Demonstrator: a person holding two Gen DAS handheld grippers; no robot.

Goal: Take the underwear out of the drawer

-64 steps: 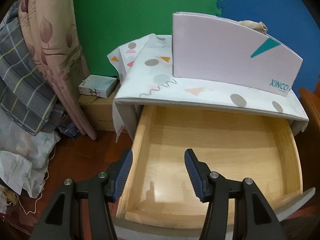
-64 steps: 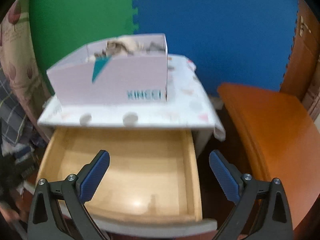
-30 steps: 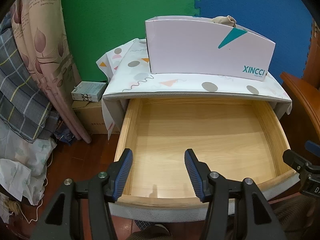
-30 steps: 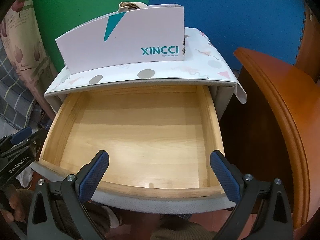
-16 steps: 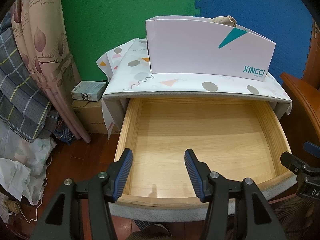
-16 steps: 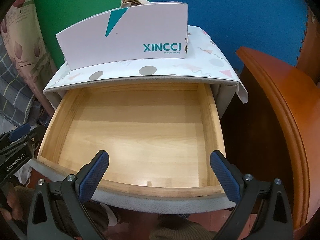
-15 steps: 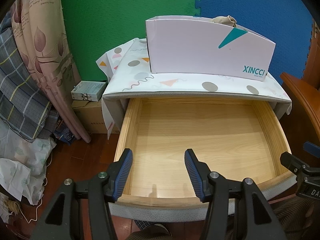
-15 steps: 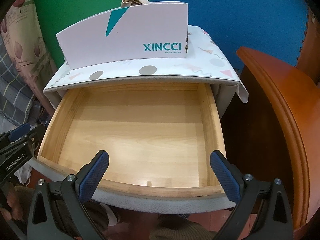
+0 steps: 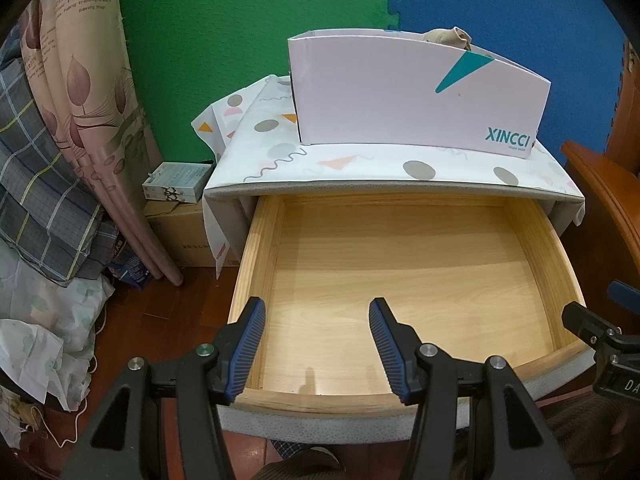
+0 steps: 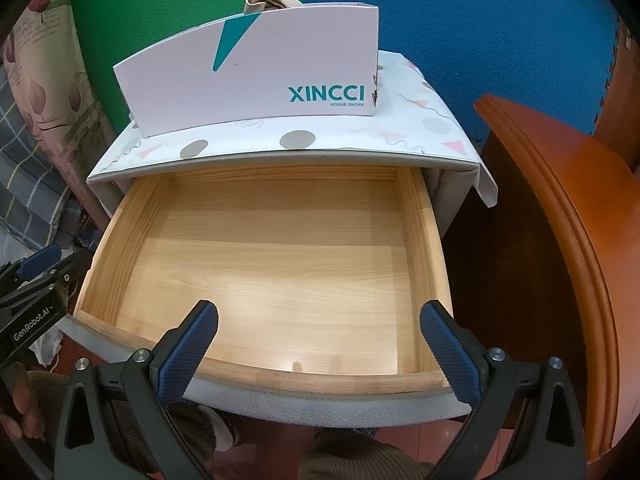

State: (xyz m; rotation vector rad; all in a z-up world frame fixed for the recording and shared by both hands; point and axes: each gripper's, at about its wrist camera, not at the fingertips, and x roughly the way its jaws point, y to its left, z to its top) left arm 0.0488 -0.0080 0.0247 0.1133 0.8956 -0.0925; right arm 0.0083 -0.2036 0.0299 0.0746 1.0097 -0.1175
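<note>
Nothing has shifted: both spread-fingered grippers, left (image 9: 316, 344) and right (image 10: 318, 350), hover over the bare drawer (image 10: 260, 376); beige cloth (image 10: 268, 2) tops the box (image 10: 256, 76).

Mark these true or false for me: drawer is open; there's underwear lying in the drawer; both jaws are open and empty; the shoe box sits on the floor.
1. The drawer is pulled open. True.
2. Underwear lies in the drawer. False: only bare wood shows inside.
3. The left gripper and right gripper have open, empty jaws. True.
4. The shoe box sits on the floor. False: it stands on the cabinet top, with beige fabric showing above its rim.
</note>
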